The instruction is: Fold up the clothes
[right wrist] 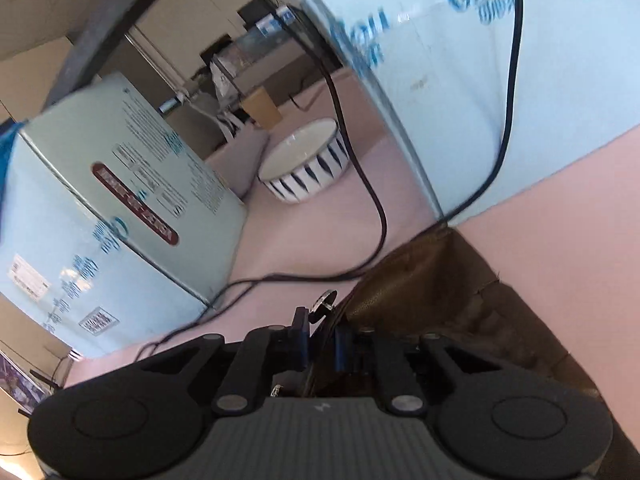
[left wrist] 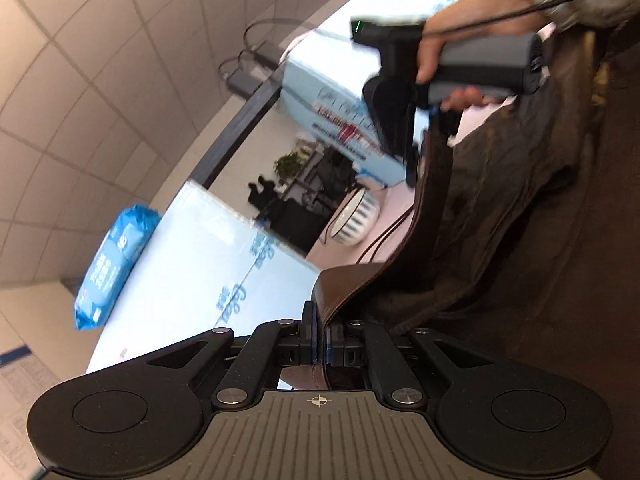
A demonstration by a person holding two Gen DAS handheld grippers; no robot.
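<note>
A dark brown garment (left wrist: 488, 216) with a smooth leather-like edge hangs stretched between my two grippers above a pink table (right wrist: 560, 240). My left gripper (left wrist: 322, 344) is shut on its brown edge. In the left wrist view my right gripper (left wrist: 408, 160) is held in a hand at the upper right and pinches the garment's other end. In the right wrist view my right gripper (right wrist: 322, 340) is shut on the brown garment (right wrist: 432, 280), with a metal snap button (right wrist: 324, 300) just above the fingers.
Pale blue cartons stand on the table (right wrist: 112, 216) (right wrist: 460, 60). A white bowl with blue stripes (right wrist: 306, 164) sits between them. Black cables (right wrist: 360, 184) trail over the pink surface. A blue wipes pack (left wrist: 116, 268) lies on a carton.
</note>
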